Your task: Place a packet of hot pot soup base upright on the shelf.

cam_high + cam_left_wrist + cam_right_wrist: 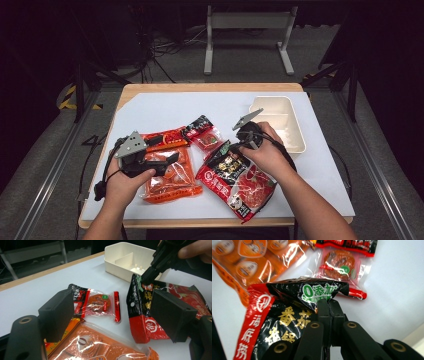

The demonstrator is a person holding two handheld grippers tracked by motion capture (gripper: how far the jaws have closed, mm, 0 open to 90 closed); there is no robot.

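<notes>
Glossy crinkled plastic sauce packet (239,184), matt smooth white plastic box (278,121).

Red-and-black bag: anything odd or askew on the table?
Nothing spilled or torn. The red-and-black bag is crumpled and lifted at its top corner, where the right gripper pinches it shut. The orange packet, small red packet and white tray lie flat; the left gripper hangs open.

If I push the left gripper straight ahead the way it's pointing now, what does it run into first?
Most likely the small clear packet with the round red snack, lying flat on the table between the open jaws of the left gripper. The orange pack sits below the jaws, so a low path might scrape it first; depth is unclear.
</notes>
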